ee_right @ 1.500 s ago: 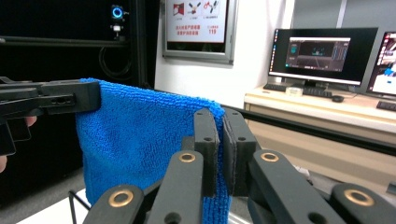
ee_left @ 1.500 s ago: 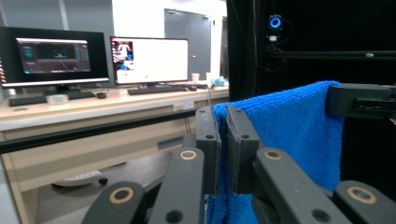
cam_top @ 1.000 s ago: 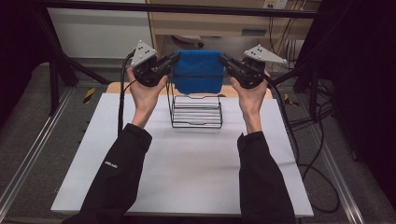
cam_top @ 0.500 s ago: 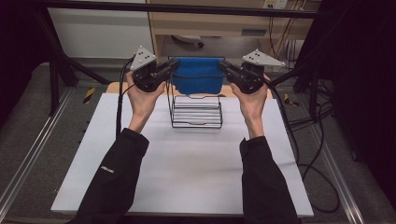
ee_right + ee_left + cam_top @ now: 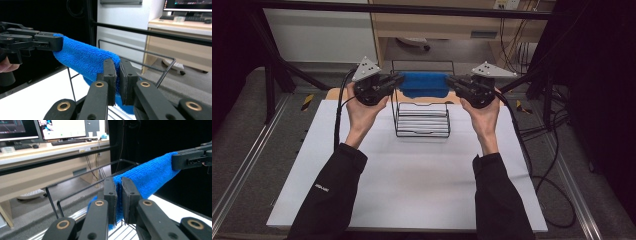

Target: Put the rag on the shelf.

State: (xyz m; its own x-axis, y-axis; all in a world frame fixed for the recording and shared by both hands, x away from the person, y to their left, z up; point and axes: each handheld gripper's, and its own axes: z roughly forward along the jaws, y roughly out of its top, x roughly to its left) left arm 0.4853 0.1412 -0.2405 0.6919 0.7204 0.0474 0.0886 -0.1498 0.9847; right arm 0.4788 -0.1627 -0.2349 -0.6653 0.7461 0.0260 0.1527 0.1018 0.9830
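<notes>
Cloth: a blue cloth (image 5: 424, 84) hangs stretched between the two grippers, above the back of a black wire rack (image 5: 422, 120), at about 12 o'clock from the table's middle in the high view.
Left gripper: the left gripper (image 5: 398, 80) has its jaws pinched tight on the cloth's left end; in the left gripper view the blue cloth (image 5: 147, 176) runs away from the jaws toward 2 o'clock, up to the other gripper.
Right gripper: the right gripper (image 5: 451, 81) is likewise clamped on the cloth's right end; in its own view the cloth (image 5: 85, 58) leads off toward 10 o'clock.
Contact with rack: the cloth seems to sit just over the rack's top rail, though whether it touches the wire is hard to tell.
Surface: a white table (image 5: 412, 190), with the rack standing near its far edge.
Room: a pale wooden desk (image 5: 437, 25) stands behind the table, dark floor and cables (image 5: 542, 150) lie at 3 o'clock, and monitors (image 5: 60, 128) stand on a desk.
</notes>
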